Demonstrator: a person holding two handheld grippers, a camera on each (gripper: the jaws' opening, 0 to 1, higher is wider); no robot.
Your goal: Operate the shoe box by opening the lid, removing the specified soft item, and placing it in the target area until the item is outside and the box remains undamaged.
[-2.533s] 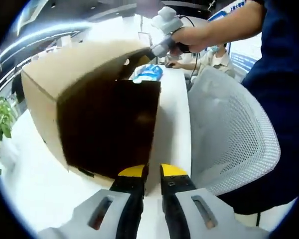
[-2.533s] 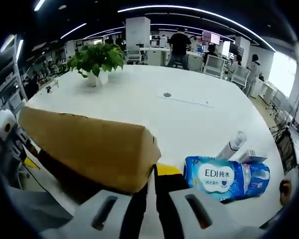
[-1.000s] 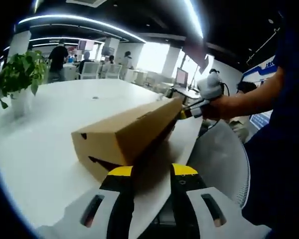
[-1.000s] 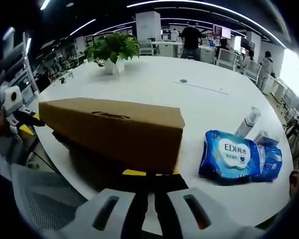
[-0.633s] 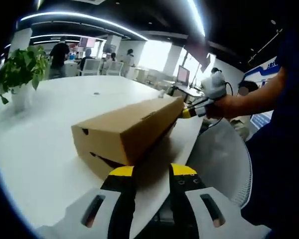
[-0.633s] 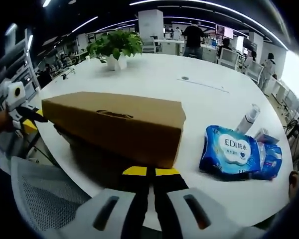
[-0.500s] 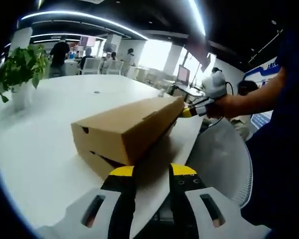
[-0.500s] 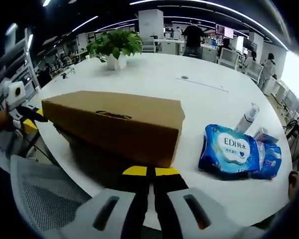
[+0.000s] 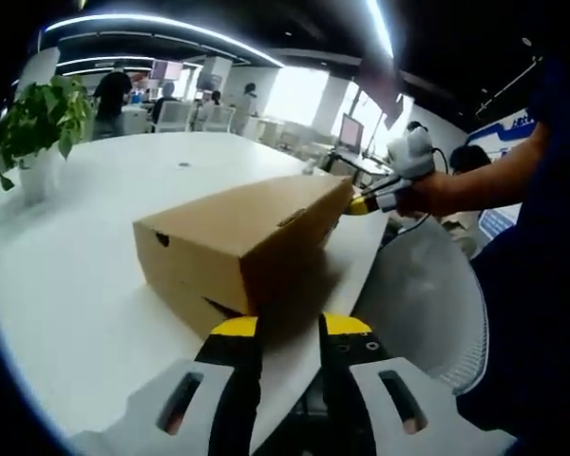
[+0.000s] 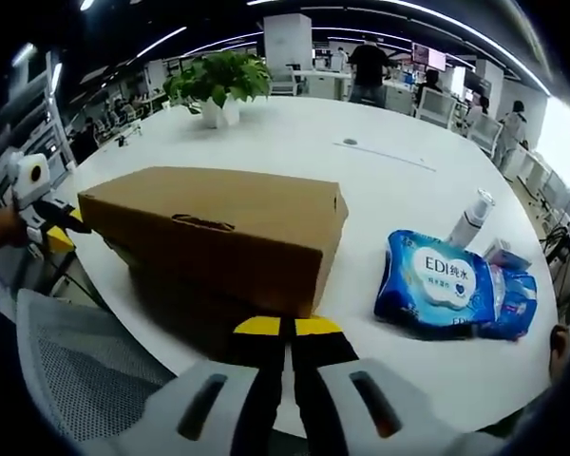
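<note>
Looking along the left gripper (image 9: 288,328) in the left gripper view, the two yellow-tipped jaws stand a little apart with nothing between them, just short of the near corner of the shoe box (image 9: 233,242). The box sits on the white tabletop (image 9: 66,266) near its curved front edge, its brown lid nearly down over the base with a dark gap along the near side. At the box's far end the right gripper (image 9: 366,203) shows from the right, held in a person's hand (image 9: 437,195), its yellow tip touching the lid's far corner. A white mesh chair (image 9: 423,304) stands off the table edge. A potted plant (image 9: 38,123) stands toward the far left of the tabletop.

From the right gripper view, the right gripper (image 10: 287,327) has its jaws pressed together, empty, just below the box's (image 10: 218,233) end. The blue wet-wipes pack (image 10: 446,285) lies outside the box on the tabletop (image 10: 361,171), near the right edge, with a white bottle (image 10: 468,220) just behind it. The left gripper (image 10: 52,223) touches the box's opposite corner.
</note>
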